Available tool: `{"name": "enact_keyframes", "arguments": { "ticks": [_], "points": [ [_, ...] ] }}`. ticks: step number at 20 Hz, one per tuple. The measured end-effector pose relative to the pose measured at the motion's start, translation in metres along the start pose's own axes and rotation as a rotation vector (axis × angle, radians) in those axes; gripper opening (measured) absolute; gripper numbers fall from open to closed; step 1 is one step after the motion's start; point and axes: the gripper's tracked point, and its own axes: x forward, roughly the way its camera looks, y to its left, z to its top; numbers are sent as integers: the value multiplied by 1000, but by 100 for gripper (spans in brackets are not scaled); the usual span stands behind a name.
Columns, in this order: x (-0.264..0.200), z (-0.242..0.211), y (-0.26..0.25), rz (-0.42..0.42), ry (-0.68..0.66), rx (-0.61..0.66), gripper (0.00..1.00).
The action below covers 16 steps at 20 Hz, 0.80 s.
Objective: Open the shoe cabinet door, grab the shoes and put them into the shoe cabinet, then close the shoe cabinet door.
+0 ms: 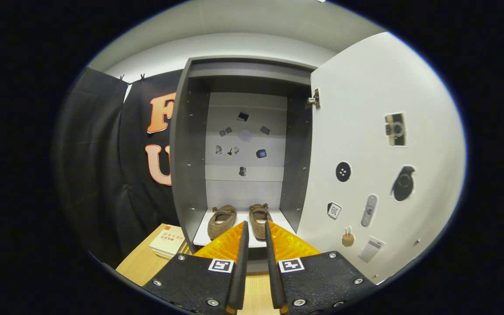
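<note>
Gripper (256, 227) fingers sit close together in the gripper view, with only a narrow slit between them, and nothing is held in that slit (each finger carries a small square marker near its base). Their tips reach up to the front edge of the shoe cabinet's (182, 144) bottom shelf (201, 236).

On that pale shelf stand two brown, fuzzy shoes, toes toward the fingers. One shoe (222, 221) rests toward the shelf's left side, just ahead of the left fingertip and a little to its side. Its partner, the other shoe (260, 216), sits near the middle of the shelf, straight beyond the gap between the fingers, its toe partly hidden behind the fingertips. The two are near each other but apart.

The cabinet is a tall dark-grey box with a pale back panel (245, 144) bearing several small stickers. Its door (379, 144) is swung wide open on the right, hung on a metal hinge (314, 100) near the top; the door's white inner face carries more stickers of small objects.

Left of the cabinet, a book (167, 240) lies on the wooden table (136, 264) by the cabinet's lower front corner, with the black cloth wall (103, 175) behind it.
</note>
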Motion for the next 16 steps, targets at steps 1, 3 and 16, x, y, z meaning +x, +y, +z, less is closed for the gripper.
{"name": "enact_keyframes", "arguments": {
  "ticks": [1, 3, 16],
  "points": [
    [-16, 2, -2, -7, -9, 8, 23],
    [-44, 3, -9, -33, -29, 5, 23],
    [-184, -20, -68, -195, -43, 1, 34]
  ]
}}
